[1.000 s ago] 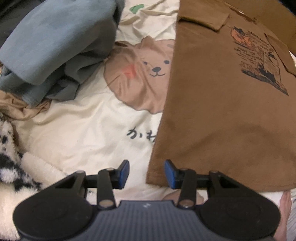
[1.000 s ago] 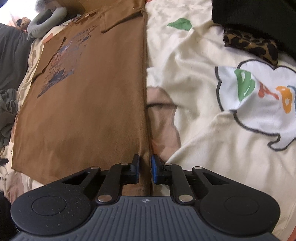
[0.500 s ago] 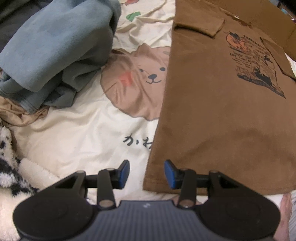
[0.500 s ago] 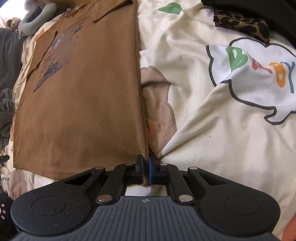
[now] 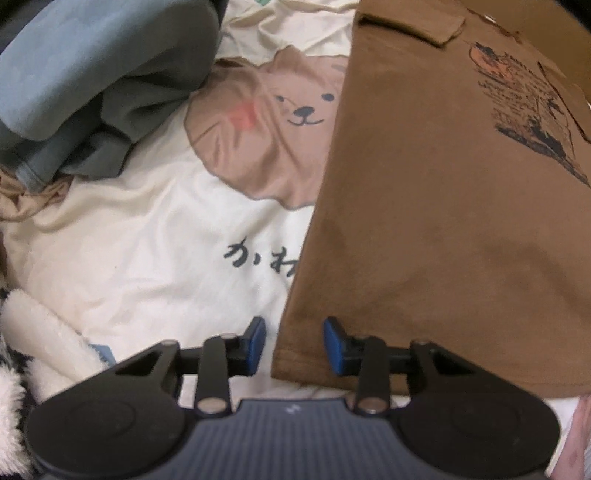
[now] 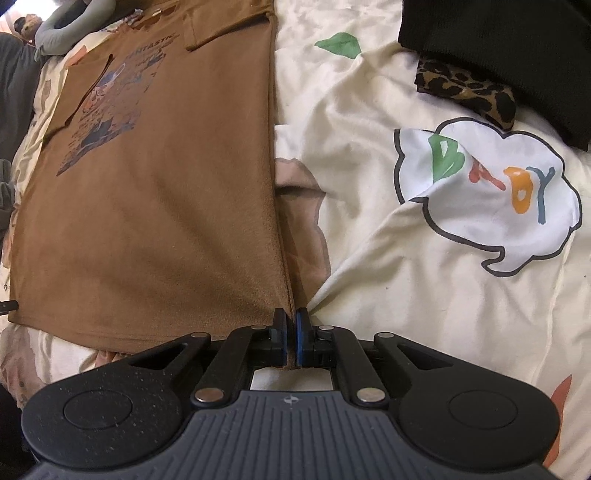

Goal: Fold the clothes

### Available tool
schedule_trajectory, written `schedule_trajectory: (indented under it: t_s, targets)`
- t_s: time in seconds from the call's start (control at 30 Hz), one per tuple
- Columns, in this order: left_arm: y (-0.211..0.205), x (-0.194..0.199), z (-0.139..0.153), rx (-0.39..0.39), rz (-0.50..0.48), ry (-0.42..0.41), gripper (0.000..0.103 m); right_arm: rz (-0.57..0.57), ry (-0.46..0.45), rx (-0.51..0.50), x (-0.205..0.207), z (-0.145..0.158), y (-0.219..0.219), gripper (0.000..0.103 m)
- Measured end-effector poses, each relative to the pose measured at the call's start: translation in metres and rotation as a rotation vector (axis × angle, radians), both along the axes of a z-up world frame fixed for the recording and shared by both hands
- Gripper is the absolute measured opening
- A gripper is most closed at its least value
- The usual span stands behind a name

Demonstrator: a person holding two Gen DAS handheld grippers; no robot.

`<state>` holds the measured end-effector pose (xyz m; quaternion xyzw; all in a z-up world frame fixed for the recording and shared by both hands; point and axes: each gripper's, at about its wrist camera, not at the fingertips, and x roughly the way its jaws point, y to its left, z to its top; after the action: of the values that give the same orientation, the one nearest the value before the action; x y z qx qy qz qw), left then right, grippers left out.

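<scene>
A brown T-shirt point(image 5: 443, 221) with a dark chest print lies flat on the cartoon bedsheet point(image 5: 147, 240), sleeves folded in. My left gripper point(image 5: 294, 332) points down over the shirt's bottom left corner. Its jaws are closing, the corner lies between the blue pads, and the pads do not press it. In the right wrist view the same T-shirt point(image 6: 166, 221) fills the left half. My right gripper point(image 6: 290, 321) is shut on the hem at the shirt's bottom right corner, and brown cloth shows pinched between its pads.
A heap of blue-grey clothes point(image 5: 92, 74) lies at the upper left, and a fluffy black-and-white fabric point(image 5: 22, 350) sits at the lower left. A black garment point(image 6: 517, 48) over a leopard-print cloth point(image 6: 465, 88) lies at the right view's upper right. A grey cushion point(image 6: 70, 26) rests beyond the shirt.
My left gripper has sunk toward the shirt's corner and its jaws have narrowed. My right gripper has shut on the shirt's hem and lifted it slightly.
</scene>
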<state>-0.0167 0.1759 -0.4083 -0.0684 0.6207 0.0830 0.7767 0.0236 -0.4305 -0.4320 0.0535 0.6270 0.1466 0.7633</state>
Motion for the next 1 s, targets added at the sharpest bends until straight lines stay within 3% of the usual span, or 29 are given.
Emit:
schedule_trajectory:
  t_s: [0.07, 0.17, 0.6, 1.0]
  targets:
    - [0.004, -0.001, 0.001, -0.037, 0.024, 0.003, 0.010, 0.001, -0.001, 0.000, -0.001, 0.001, 0.002, 0.002]
    - [0.011, -0.003, 0.007, -0.067, 0.038, 0.004, 0.004, 0.000, -0.001, 0.007, -0.001, 0.003, 0.000, 0.002]
    - [0.020, -0.016, 0.082, -0.097, -0.041, -0.041, 0.002, 0.049, -0.021, 0.032, 0.004, 0.042, -0.003, 0.002]
    - [0.007, -0.037, 0.107, -0.113, -0.081, -0.052, 0.002, 0.061, -0.040, 0.028, -0.005, 0.069, -0.016, 0.002]
